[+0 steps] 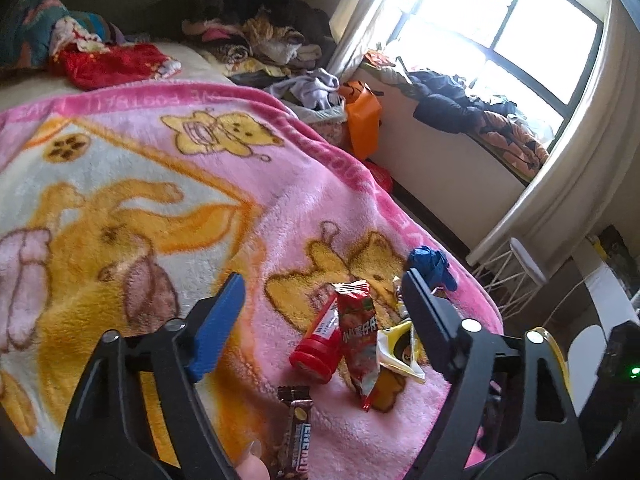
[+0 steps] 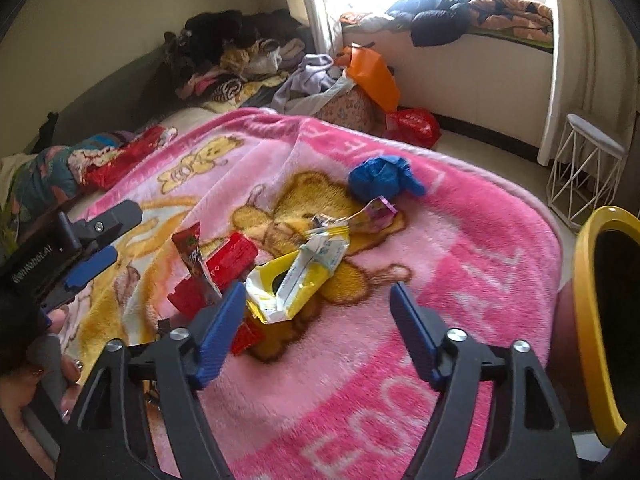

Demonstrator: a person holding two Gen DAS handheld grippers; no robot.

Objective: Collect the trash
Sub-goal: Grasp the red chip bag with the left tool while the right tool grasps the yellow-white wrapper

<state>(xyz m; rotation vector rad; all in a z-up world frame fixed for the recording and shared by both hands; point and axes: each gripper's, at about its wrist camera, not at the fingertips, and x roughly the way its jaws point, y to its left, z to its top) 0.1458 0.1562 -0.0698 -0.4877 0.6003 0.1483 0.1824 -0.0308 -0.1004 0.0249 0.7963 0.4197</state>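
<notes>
Trash, one heap, lay on the pink blanket (image 2: 460, 264) of a bed, near its foot corner.
- Red bottle (image 1: 316, 336): lay on its side, cap toward the left camera, touching the red packet.
- Red packet (image 1: 360, 340): crinkled foil, printed, leaning over the bottle.
- Yellow wrapper (image 2: 280, 284): torn open, white inside, crumpled, beside the red items.
- White wrapper (image 2: 320, 252): lay across the yellow one.
- Blue wad (image 2: 380, 178): bunched plastic, just beyond the heap toward the window.
- Pink wrapper (image 2: 376, 214): small, just below the blue wad.
- Brown bar wrapper (image 1: 296, 432): long, lay apart from the heap, nearest the left camera.

Left tool (image 1: 324, 288): angled down over the heap, jaws spread, nothing between the pads; the bottle and red packet lay on the blanket below the gap. A fingertip (image 1: 252, 468) showed at the bottom edge.

Right tool (image 2: 318, 300): angled down at the near side of the heap, jaws spread, empty; its left pad (image 2: 220, 332) stood in front of the yellow wrapper, contact uncertain. A yellow bin rim (image 2: 588, 300) stood at the right.
</notes>
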